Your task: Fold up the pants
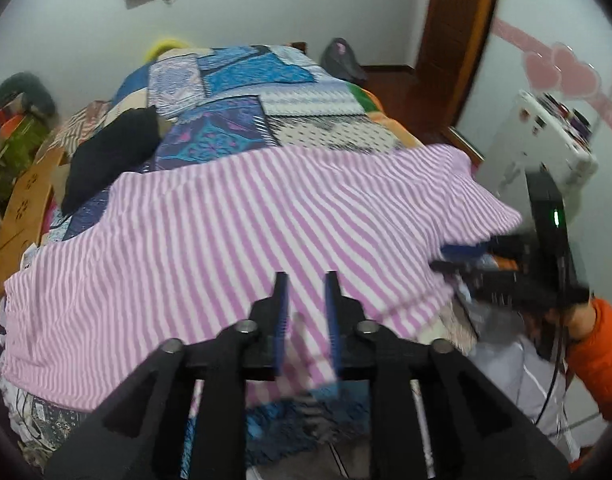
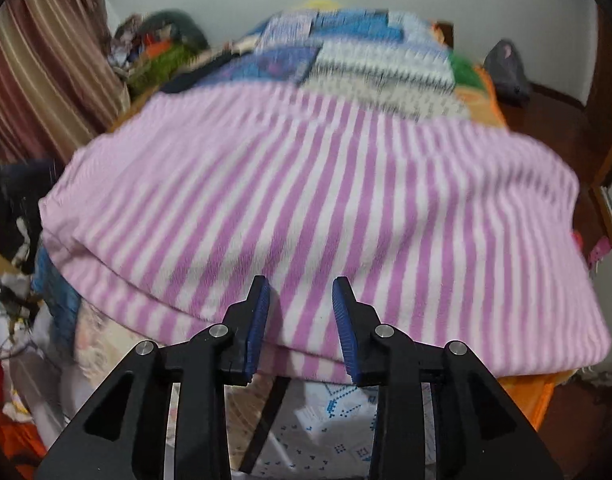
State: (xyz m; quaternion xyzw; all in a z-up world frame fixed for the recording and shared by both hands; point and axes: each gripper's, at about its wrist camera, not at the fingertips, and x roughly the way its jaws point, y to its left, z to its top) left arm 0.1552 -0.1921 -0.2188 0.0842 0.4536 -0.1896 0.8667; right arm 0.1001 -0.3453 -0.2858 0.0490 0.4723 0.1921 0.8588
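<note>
Judging by layered hems, we had the pink-and-white striped fleece pants folded once on the patchwork-quilted bed; left hand-held gripper and right hand-held gripper stood parted, empty; further folds remained.

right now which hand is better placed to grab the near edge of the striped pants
Right. The right gripper has open jaws directly over the striped pants' layered near edge; the left gripper points further onto the flat cloth.
</note>
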